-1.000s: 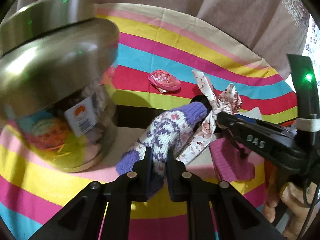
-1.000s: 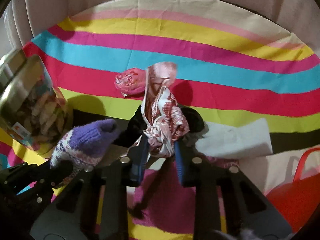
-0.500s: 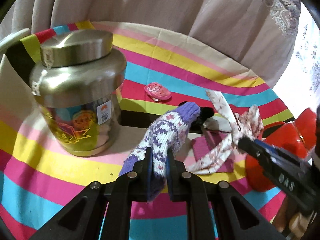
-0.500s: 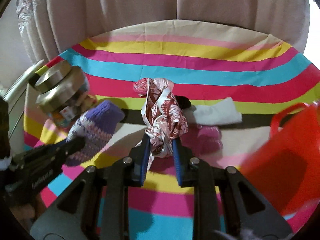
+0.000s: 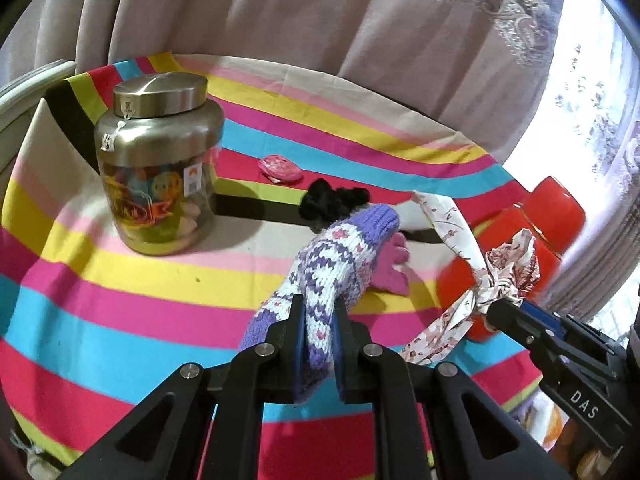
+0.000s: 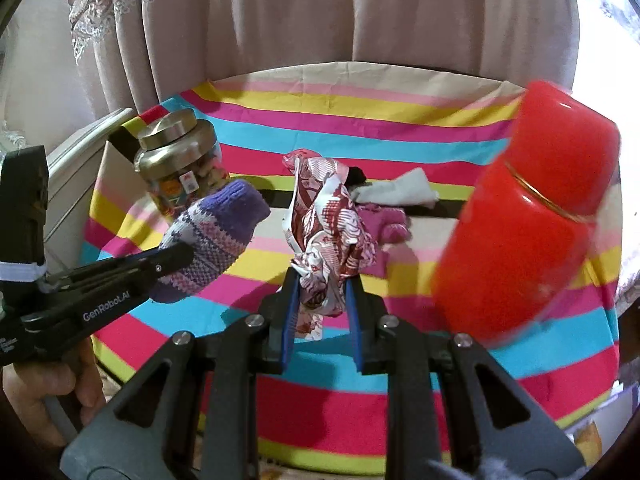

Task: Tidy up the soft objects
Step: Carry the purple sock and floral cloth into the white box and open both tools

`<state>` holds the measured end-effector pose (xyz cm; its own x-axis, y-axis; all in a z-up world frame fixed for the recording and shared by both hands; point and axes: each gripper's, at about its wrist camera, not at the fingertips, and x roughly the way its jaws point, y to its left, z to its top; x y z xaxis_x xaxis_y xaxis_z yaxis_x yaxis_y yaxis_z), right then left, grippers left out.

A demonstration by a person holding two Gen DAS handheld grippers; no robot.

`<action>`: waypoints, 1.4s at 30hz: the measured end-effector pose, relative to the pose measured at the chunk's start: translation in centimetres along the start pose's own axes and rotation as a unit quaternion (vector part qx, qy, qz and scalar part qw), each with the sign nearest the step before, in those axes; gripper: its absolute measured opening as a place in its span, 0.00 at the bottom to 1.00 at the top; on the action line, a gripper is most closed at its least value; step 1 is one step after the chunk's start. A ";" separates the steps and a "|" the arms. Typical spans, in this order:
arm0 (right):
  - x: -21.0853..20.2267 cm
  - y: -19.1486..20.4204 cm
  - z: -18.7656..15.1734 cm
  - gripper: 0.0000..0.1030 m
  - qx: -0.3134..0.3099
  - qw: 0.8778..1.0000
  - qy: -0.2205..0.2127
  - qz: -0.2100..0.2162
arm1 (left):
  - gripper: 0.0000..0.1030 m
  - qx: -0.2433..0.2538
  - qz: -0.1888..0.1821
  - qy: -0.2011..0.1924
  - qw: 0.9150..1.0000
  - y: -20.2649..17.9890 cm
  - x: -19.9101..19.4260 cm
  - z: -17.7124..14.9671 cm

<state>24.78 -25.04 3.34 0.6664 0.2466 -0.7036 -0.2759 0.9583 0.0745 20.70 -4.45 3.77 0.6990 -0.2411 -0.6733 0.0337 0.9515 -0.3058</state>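
A purple-and-white knitted sock (image 5: 332, 264) hangs in the air at the middle of the left wrist frame, its purple cuff tilted up and to the right. A crumpled white-and-maroon patterned cloth (image 6: 330, 232) stands bunched at frame centre in the right wrist view. Behind them, on the striped tabletop (image 5: 120, 280), lie a magenta cloth (image 6: 386, 220), a white cloth (image 6: 404, 194), a black fabric piece (image 5: 332, 200) and a small pink item (image 5: 280, 168).

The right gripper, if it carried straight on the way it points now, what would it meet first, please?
Likely the magenta cloth on the striped cloth. The right gripper, shut on the patterned fabric, aims at it past that bundle; the red container sits off to the right. Depth is unclear.
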 end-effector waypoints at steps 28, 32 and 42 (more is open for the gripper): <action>-15.4 -18.5 -12.9 0.25 0.129 0.980 0.025 -0.148 | 0.12 0.128 -0.162 0.062 0.976 -18.4 -4.4 -8.3; -17.2 -21.3 -14.6 0.25 0.151 0.972 0.031 -0.178 | 0.12 0.151 -0.190 0.082 0.967 -21.2 -4.4 -9.7; -20.7 -26.3 -17.8 0.25 0.196 0.952 0.051 -0.229 | 0.12 0.202 -0.269 0.149 0.930 -27.9 -4.9 -13.9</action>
<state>5.97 -57.90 3.37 0.5783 -0.2069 -0.7892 0.3205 0.9472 -0.0135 6.46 -32.51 6.24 0.2759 -0.6872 -0.6720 0.6290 0.6578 -0.4144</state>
